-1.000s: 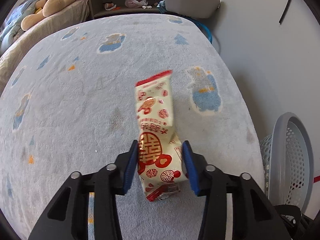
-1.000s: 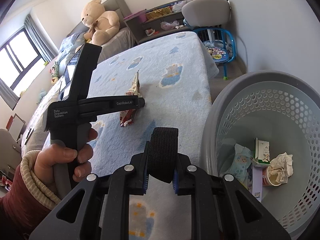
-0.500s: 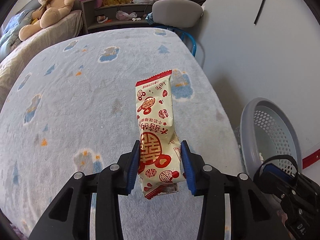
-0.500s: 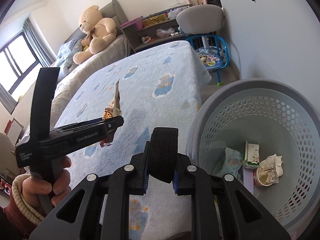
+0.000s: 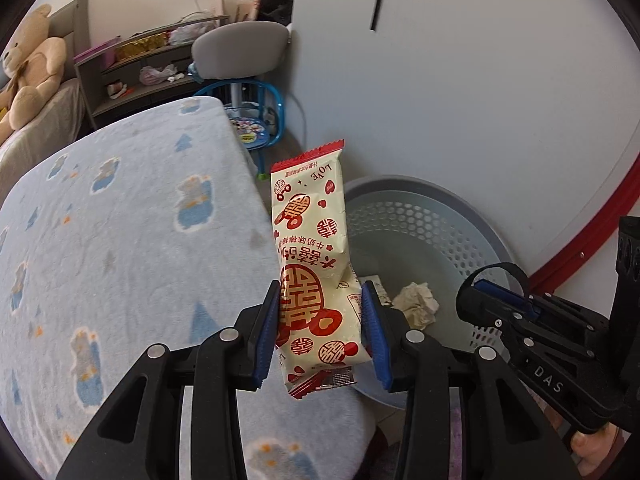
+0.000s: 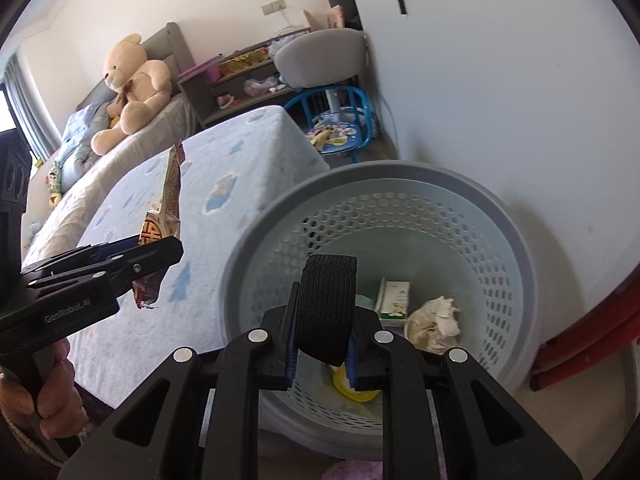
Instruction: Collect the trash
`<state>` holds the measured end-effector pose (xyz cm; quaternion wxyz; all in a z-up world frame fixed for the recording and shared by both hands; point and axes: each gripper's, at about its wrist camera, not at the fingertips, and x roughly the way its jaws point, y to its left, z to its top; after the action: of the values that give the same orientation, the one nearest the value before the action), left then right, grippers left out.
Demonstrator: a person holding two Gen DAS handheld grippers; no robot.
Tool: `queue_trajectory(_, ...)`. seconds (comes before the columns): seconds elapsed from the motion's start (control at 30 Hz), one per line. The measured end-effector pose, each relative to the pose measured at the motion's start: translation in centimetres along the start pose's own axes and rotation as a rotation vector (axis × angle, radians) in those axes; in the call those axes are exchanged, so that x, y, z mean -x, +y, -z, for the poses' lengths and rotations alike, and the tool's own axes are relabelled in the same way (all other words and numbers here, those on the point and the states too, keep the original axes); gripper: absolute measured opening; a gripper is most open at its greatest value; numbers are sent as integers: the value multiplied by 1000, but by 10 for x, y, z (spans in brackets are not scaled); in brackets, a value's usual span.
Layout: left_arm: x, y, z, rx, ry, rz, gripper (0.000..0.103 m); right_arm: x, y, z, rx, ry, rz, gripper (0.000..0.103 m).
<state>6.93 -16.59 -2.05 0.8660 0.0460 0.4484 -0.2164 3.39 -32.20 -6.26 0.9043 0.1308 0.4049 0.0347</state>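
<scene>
A cream and red snack wrapper (image 5: 312, 248) stands upright in my left gripper (image 5: 320, 320), whose blue pads press on its lower half. It hangs at the bed's edge, in front of the near left rim of a grey perforated basket (image 5: 420, 184). My right gripper (image 6: 322, 332) is shut on a black woven band (image 6: 328, 300) and hovers over the basket (image 6: 384, 172). In the right wrist view the wrapper (image 6: 170, 196) and left gripper (image 6: 160, 244) show at the left. The basket holds a crumpled tissue (image 6: 434, 316), a small carton (image 6: 394, 294) and a yellow lid (image 6: 352, 388).
A bed with a pale blue printed blanket (image 5: 120, 240) fills the left. A teddy bear (image 6: 128, 88) sits at its head. Beyond the bed stand a blue child's chair (image 6: 340, 128), a grey chair (image 6: 320, 52) and shelves. Red rods (image 6: 580, 356) lie by the white wall.
Both grippers have swung right from over the bed toward the basket. The wrapper has risen off the blanket area and now hangs at the basket's rim; the right gripper is over the basket.
</scene>
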Motion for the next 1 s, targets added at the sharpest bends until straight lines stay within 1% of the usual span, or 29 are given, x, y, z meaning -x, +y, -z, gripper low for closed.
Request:
queue_trajectory(0.17,-19,-30,-4,-55,29,31,39,2,-29,2,-37,12,48,18)
queue_trajectory(0.33,-30,-45,-4,-81,47,37,39,-3,-39,-1,-40,20,59,18)
queue_trajectory(0.43,-33,-48,-2,-82,56,32,40,-6,-42,-4,-36,24,59,21)
queue_trajectory(0.47,-32,-48,-2,-79,56,26,42,-7,-43,-5,-34,26,58,23)
queue_trajectory(0.5,-32,-47,-1,-75,56,23,43,-8,-43,-7,-30,32,55,29)
queue_trajectory(0.53,-32,-47,-1,-69,56,19,46,-6,-44,-7,-29,25,60,48)
queue_trajectory(0.57,-31,-47,-1,-63,53,13,50,-5,-45,-8,-32,14,62,61)
queue_trajectory(0.63,-29,-44,-1,-51,47,3,54,-2,-48,-7,-41,1,56,65)
queue_trajectory(0.73,-27,-41,-1,-36,42,-14,58,-1,-53,-7,-57,4,49,65)
queue_trajectory(0.9,-22,-42,-1,-33,27,-34,59,1,-58,-5,-84,0,42,65)
queue_trajectory(1.0,-18,-43,-1,-28,15,-44,61,2,-58,-3,-101,-6,35,67)
